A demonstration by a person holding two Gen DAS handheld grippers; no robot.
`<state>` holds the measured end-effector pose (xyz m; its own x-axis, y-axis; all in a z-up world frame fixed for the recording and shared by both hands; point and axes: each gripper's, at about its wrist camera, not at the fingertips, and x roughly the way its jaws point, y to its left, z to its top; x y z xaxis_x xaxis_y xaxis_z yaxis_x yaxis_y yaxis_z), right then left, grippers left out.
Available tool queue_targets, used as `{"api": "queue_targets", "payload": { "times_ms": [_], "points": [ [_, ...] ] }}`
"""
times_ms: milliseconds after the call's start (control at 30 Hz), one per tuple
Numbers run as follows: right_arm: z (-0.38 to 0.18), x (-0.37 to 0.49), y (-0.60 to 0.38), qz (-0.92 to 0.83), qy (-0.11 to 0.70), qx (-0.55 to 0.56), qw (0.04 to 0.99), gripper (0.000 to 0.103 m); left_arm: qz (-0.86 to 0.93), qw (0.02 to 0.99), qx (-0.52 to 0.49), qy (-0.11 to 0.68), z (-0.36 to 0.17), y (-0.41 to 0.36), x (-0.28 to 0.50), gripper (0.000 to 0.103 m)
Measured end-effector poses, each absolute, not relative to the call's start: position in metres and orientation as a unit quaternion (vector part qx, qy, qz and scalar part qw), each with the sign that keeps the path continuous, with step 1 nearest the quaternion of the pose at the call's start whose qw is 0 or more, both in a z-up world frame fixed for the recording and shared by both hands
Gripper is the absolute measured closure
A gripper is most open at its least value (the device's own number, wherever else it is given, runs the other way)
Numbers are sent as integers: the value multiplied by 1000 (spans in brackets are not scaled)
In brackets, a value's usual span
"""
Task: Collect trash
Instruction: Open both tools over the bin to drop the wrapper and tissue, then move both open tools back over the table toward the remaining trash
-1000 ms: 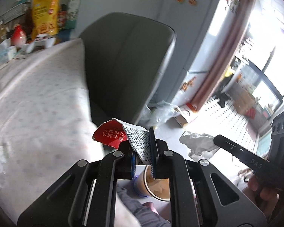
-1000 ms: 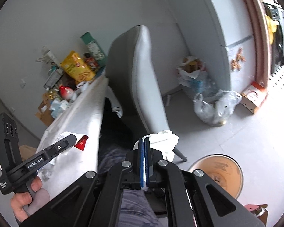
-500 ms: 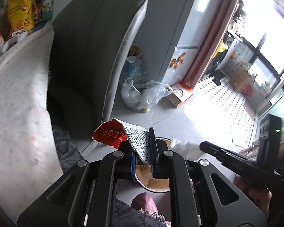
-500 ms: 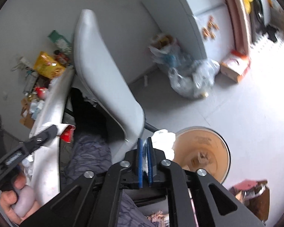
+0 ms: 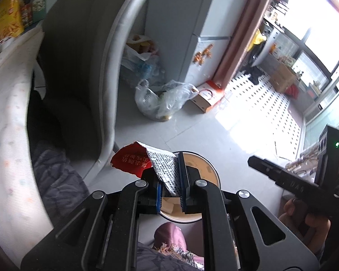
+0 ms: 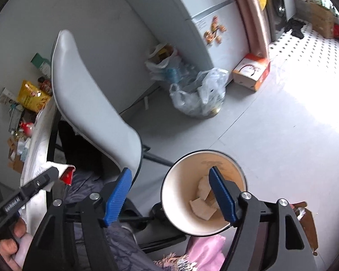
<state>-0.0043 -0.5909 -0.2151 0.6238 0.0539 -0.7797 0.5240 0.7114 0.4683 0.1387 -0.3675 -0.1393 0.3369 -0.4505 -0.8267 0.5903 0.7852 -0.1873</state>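
While the left gripper (image 5: pixel 170 176) squeezes a red wrapper (image 5: pixel 144 164) in its jaws, the right gripper's (image 6: pixel 169 194) jaws have just been opening and hold nothing. White paper (image 6: pixel 203 205) lies in the bin (image 6: pixel 169 194) below them.

Daylight from the windows (image 5: pixel 314 33) blows out the tiled floor (image 6: pixel 316 85). The chair (image 5: pixel 79 63) blurs. Fisheye edges curve and darken.

A pale grey tiled floor (image 6: pixel 271 122) spreads beyond the hand-held gripper, sunlit at its far right. A grey moulded chair (image 6: pixel 90 103) stands left of it, a pale refrigerator (image 6: pixel 205 11) and plain white wall (image 6: pixel 97 18) farther ahead.
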Motion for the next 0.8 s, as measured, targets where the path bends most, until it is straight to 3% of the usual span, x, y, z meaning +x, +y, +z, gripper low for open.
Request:
{"api": "queue_targets", "payload": {
  "times_ms": [200,267,333,367,667,800],
  "points": [
    [-202,-18,-608,-164,389,354,834,30,-361,786,84,495,-147,-403,124,90],
    [-198,-23,-615,-170,382,357,835,30,-371,777,89,501,-151,-412,120,82],
    [-196,-26,-620,-176,376,358,836,30,-375,775,88,501,-152,-416,117,46],
    [-195,-28,-622,-180,373,359,837,30,-375,778,85,497,-150,-416,116,39],
    [-194,-27,-621,-175,371,364,836,30,-367,789,68,488,-135,-396,122,25],
    [-188,-20,-611,-164,371,357,841,26,-348,808,61,472,-117,-377,126,13]
  ]
}}
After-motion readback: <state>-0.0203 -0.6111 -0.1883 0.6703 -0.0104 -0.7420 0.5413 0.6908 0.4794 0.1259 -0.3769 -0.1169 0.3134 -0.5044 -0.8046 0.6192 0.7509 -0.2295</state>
